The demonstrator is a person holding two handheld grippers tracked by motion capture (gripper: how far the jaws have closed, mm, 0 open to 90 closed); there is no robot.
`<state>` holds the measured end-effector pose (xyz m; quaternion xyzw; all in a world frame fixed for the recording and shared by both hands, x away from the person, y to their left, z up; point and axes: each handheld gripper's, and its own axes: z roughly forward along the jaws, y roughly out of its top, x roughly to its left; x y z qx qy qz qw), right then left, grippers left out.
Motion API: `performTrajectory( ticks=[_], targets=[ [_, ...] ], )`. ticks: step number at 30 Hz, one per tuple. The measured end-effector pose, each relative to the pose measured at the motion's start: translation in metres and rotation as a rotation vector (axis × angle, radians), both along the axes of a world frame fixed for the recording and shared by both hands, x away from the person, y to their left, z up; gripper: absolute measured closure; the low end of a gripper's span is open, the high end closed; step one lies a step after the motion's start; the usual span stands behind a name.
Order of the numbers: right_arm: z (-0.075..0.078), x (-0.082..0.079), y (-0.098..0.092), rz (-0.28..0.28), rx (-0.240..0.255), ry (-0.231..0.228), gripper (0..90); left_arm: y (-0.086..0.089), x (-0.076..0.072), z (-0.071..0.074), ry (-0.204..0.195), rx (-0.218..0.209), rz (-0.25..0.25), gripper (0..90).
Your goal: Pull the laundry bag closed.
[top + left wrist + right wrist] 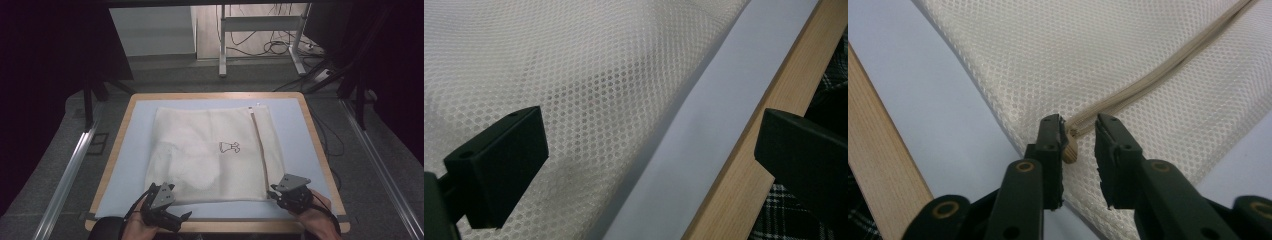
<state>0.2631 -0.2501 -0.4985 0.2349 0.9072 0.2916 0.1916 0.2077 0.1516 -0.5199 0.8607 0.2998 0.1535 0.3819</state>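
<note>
A cream mesh bag (210,150) lies flat on the pale blue mat (125,165), with a beige zipper (259,150) down its right side and a small black drawing (229,147) in the middle. My right gripper (1079,130) sits at the zipper's near end. It is open by a narrow gap, and the zipper pull (1070,146) rests against the left jaw. My left gripper (649,140) is wide open at the bag's near-left corner. One jaw hovers over the mesh (599,75) and the other over the table's wooden edge (734,190). Both grippers, left (175,202) and right (272,192), appear in the high view.
The mat covers a wooden table (320,145) whose near edge runs just behind both hands. Metal rails (70,170) flank the table on the floor. A desk frame (260,40) and cables (280,47) stand far behind. Plaid cloth (789,220) shows below the table's edge.
</note>
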Motion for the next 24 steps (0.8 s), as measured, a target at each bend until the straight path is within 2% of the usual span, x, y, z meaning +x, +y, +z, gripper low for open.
performTrajectory(
  ticks=[7, 11, 15, 24],
  targets=[
    [-0.001, -0.001, 0.003, 0.027, -0.033, -0.018, 85.1, -0.007, 0.003, -0.002, 0.021, -0.01, -0.002, 0.1],
    [-0.002, 0.0, 0.002, 0.026, -0.037, -0.009, 85.3, -0.015, 0.008, -0.003, 0.033, -0.016, -0.008, 0.1],
    [-0.003, 0.002, 0.001, 0.024, -0.042, 0.0, 84.8, -0.023, 0.014, -0.004, 0.026, -0.011, -0.017, 0.2],
    [-0.005, 0.005, -0.002, 0.014, -0.038, 0.034, 84.4, -0.036, 0.031, -0.004, 0.028, -0.066, -0.027, 1.1]
  ],
)
